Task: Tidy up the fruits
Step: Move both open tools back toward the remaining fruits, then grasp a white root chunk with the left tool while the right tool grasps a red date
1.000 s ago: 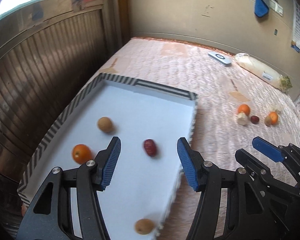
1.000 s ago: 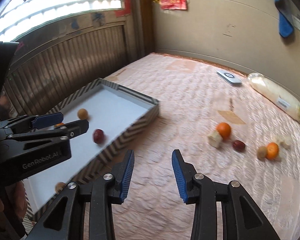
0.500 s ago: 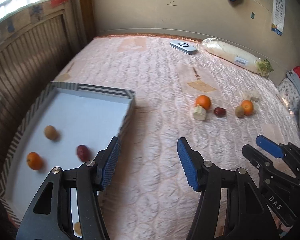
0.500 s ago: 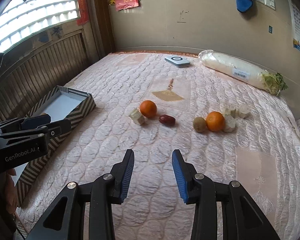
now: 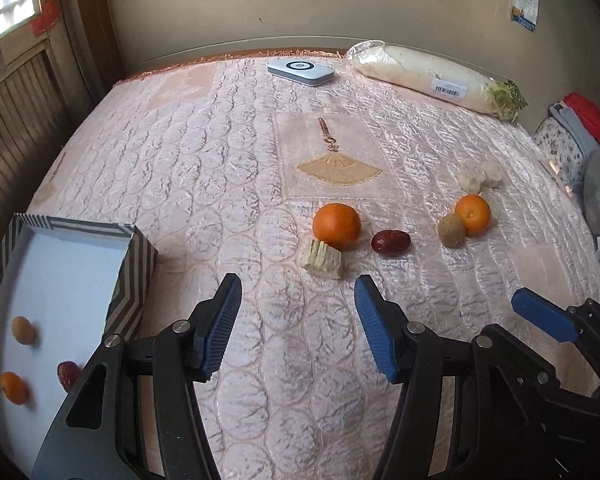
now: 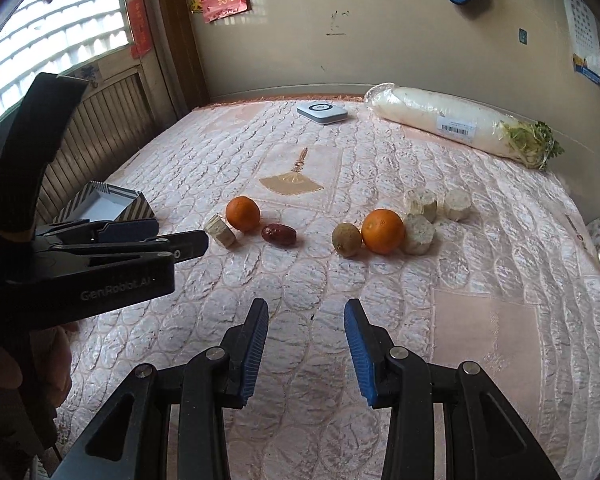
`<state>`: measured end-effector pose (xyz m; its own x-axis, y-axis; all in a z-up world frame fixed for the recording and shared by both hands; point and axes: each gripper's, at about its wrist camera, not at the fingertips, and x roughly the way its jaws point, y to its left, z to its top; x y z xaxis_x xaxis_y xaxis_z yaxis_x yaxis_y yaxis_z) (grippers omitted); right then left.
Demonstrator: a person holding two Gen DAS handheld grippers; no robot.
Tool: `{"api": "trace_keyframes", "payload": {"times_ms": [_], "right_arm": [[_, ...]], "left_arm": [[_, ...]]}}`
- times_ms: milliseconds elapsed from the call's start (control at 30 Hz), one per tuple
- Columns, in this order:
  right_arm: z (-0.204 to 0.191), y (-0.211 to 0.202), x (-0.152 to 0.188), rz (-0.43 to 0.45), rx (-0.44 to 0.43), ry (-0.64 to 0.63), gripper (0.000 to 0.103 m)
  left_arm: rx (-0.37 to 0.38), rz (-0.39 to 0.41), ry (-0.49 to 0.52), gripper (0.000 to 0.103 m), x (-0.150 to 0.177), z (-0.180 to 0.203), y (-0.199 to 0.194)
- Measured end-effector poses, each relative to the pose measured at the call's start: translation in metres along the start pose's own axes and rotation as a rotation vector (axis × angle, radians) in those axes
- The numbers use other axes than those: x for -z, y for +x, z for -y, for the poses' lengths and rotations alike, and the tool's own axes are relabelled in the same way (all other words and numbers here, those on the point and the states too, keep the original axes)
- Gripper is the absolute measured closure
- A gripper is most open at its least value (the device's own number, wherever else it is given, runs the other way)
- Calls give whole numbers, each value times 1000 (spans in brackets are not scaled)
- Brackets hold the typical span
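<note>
Fruit is lying on the bed ahead of both empty, open tongs, the left tongs (image 5: 296, 328) facing the nearer orange (image 5: 336, 225) and date (image 5: 391, 241), the right tongs (image 6: 306, 350) facing the kiwi (image 6: 346, 239), tray (image 5: 138, 264) sitting leftward.

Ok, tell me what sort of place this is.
Probably a bedroom in a home: the fruit lies on a quilted pink bedspread across a wide bed, with a window beside it and a calendar on the wall.
</note>
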<state>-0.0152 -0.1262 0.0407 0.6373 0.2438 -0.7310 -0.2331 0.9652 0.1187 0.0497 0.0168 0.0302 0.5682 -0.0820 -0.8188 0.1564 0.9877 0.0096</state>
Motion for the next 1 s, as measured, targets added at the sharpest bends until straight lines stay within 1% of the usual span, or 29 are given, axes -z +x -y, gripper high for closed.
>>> {"api": "trace_keyframes", "payload": {"times_ms": [67, 200, 333, 367, 400, 433, 467, 533, 733, 867, 1000], "right_arm": [[3, 2, -1, -4, -1, 3, 65], [7, 6, -3, -11, 0, 9, 65], [10, 8, -5, -12, -4, 12, 65], [9, 9, -5, -13, -4, 12, 65], [9, 10, -6, -15, -5, 12, 65], [9, 11, -6, -16, -6, 11, 65], [8, 12, -6, -17, -8, 11, 65], [8, 15, -7, -20, -18, 13, 65], [2, 33, -16, -34, -50, 4, 65], [-5, 51, -24, -50, -40, -17, 65], [-12, 64, -32, -40, -34, -14, 65]], "left_arm": [[19, -8, 13, 44, -4, 3, 7], [8, -22, 30, 44, -7, 6, 19], [25, -20, 11, 44, -8, 2, 26], [23, -19, 9, 46, -8, 1, 27], [25, -19, 9, 51, -8, 1, 28], [33, -27, 7, 65, -7, 0, 30], [46, -34, 1, 71, -7, 0, 31], [49, -27, -4, 75, -6, 0, 29], [1, 1, -41, 75, 0, -10, 8], [-21, 14, -53, 75, 7, -17, -7], [-27, 15, -61, 75, 14, -22, -14]]}}
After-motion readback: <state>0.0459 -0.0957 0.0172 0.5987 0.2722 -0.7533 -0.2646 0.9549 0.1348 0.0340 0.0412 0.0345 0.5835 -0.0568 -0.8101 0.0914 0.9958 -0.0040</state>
